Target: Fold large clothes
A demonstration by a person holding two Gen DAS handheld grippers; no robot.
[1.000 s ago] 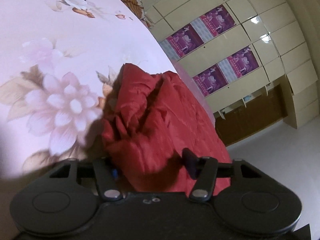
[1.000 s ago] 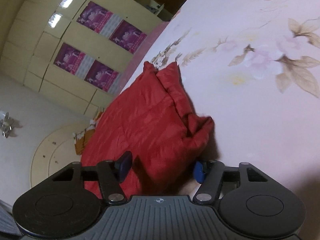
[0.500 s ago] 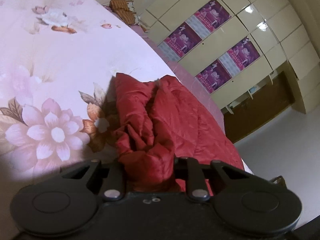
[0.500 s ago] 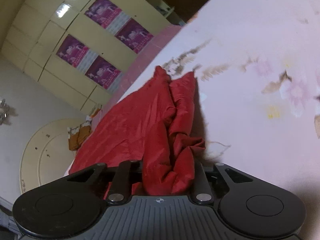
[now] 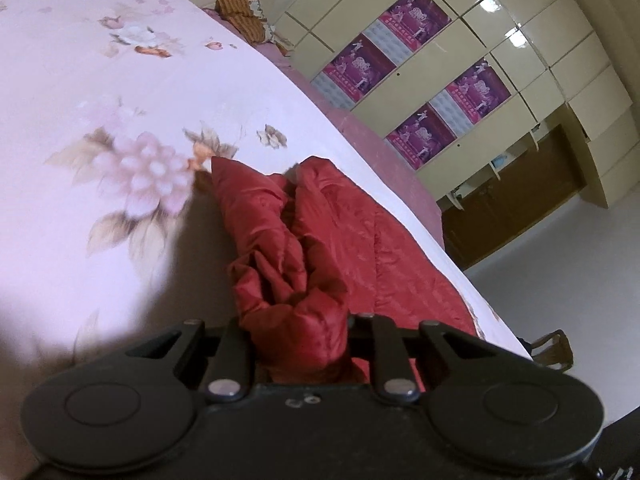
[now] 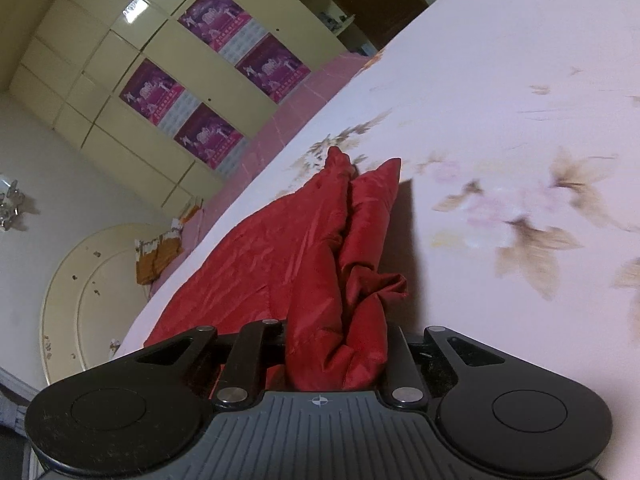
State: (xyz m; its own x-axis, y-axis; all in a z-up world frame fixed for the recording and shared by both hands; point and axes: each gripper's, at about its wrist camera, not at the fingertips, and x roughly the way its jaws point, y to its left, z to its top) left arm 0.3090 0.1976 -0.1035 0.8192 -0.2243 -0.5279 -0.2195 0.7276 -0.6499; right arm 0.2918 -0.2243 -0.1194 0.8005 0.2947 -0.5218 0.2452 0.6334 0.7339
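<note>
Red quilted, shiny-fabric garment (image 5: 344,240) spread along the edge of a bed under a pale pink sheet printed with large blossoms and brown leaves (image 5: 132,92). One bunched end gathered up into the black two-finger left gripper (image 5: 298,344), jaws drawn in and clamped on the crumpled fabric, pads hidden in the folds. Same garment (image 6: 276,248) in the right wrist view, another bunched part pinched in the black right gripper (image 6: 336,356), jaws likewise drawn together and gripping red cloth. Both sets of jaws just closed in, fabric between them. Between the two grips, two raised ridges of cloth and a crease. Beyond the bed, cream panelled wardrobe doors (image 5: 460,52) with purple posters (image 6: 212,136).
</note>
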